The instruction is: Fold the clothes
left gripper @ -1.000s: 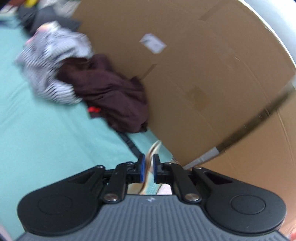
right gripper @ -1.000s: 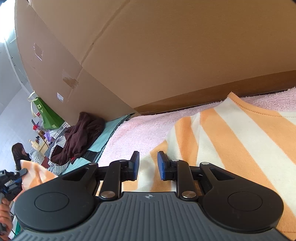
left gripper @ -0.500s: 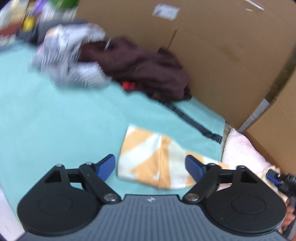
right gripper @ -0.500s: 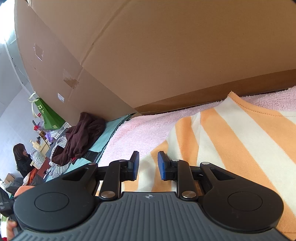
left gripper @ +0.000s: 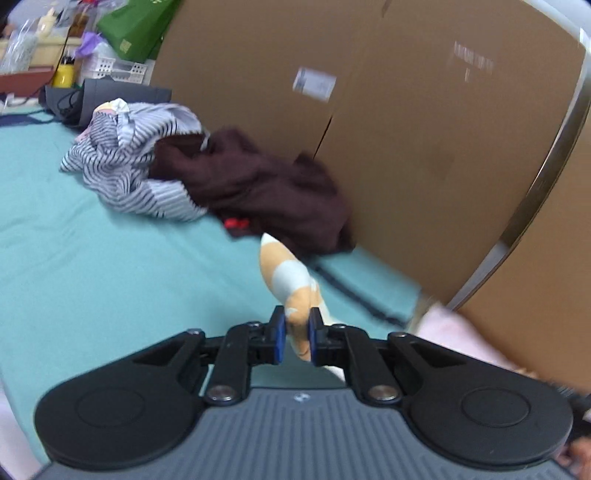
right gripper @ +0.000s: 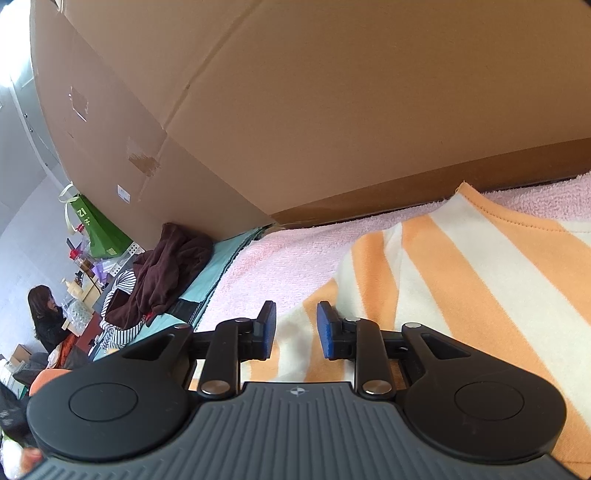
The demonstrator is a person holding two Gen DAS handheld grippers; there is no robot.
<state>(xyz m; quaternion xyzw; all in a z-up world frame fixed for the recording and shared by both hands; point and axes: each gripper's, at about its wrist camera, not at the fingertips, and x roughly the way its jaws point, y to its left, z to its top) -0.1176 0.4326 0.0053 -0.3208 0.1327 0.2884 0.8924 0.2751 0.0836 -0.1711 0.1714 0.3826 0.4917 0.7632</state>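
An orange-and-white striped garment [right gripper: 461, 277] lies spread over a pink towel [right gripper: 280, 258] in the right wrist view. My right gripper [right gripper: 295, 328] rests low over it. Its jaws are opening, and the cloth shows in the gap without the pads pinching it. In the left wrist view my left gripper [left gripper: 295, 332] is closing on a bunched end of the same striped garment [left gripper: 284, 273]. The pads press on the cloth, and the end sticks up beyond them over the teal sheet [left gripper: 110, 277].
A dark brown garment [left gripper: 258, 192] and a black-and-white striped one [left gripper: 140, 173] are heaped against a big cardboard box [left gripper: 406, 147]. A metal bar [left gripper: 546, 173] runs down on the right. A green bag [left gripper: 136, 29] and clutter stand behind. A seated person [right gripper: 44, 314] is far left.
The left gripper opened wide over the striped cloth lying on the sheet, then closed on it, and the cloth end now stands up between the pads. The right jaws have spread slightly.
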